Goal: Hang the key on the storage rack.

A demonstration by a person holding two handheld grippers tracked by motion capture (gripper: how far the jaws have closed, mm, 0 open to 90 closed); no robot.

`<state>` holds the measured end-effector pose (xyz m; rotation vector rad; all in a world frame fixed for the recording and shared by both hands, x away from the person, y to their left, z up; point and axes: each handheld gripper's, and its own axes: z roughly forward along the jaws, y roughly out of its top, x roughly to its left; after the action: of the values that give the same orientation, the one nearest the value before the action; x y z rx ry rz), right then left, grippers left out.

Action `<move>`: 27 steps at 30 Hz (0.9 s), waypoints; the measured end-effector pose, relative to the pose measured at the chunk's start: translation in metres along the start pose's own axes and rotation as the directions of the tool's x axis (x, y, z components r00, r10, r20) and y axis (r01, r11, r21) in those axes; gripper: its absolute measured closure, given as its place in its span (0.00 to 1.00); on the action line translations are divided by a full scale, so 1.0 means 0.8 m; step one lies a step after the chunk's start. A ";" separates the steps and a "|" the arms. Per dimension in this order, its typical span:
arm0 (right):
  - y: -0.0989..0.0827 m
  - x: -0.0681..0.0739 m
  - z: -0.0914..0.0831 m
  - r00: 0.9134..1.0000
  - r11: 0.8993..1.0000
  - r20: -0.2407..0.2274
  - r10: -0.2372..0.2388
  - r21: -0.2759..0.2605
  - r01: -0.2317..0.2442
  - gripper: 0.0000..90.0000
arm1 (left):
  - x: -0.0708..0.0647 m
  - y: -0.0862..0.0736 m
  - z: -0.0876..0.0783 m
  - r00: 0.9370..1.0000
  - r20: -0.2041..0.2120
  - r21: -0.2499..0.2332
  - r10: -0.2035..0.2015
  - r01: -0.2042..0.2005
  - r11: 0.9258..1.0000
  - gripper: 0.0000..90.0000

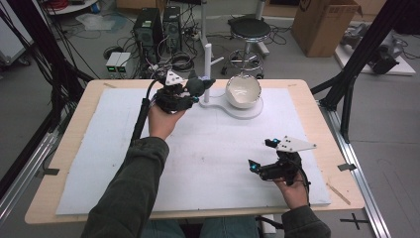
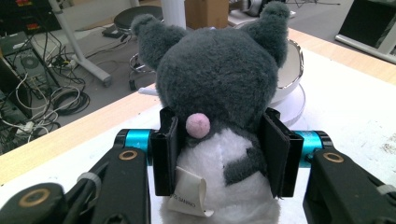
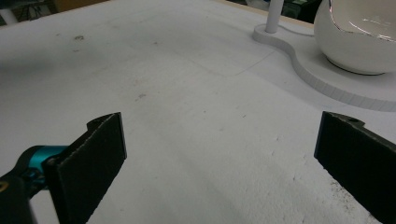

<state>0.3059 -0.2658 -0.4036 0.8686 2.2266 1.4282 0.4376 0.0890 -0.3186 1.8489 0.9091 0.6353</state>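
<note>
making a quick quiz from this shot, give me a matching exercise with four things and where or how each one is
Things:
1. plush toy
2. white bowl
3. left gripper
4. right gripper

States:
a. open, over bare white mat
b. sits on the white stand at the far side
c. grey and white, clamped at its sides
d. shut on the toy

Pairs: 1-c, 2-b, 3-d, 4-a

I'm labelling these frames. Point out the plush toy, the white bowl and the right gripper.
plush toy point(image 2: 219, 70): left gripper view, back of its grey head.
white bowl point(image 1: 243, 91): high view, inner wall.
right gripper point(image 3: 219, 158): right gripper view, midway between its open jaws.
</note>
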 end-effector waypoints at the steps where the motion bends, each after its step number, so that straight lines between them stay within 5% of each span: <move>1: 0.000 0.000 0.000 1.000 1.000 -0.002 0.002 0.001 -0.002 0.02 | 0.000 0.000 0.001 1.000 -0.007 0.005 0.005 -0.005 1.000 0.60; 27: -0.001 -0.001 -0.001 1.000 1.000 -0.003 -0.001 -0.006 0.001 0.02 | -0.011 -0.006 0.017 0.998 -0.018 0.060 0.058 -0.057 0.997 0.59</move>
<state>0.3061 -0.2673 -0.4037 0.8640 2.2234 1.4369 0.4410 0.0758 -0.3287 1.9307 0.8997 0.6695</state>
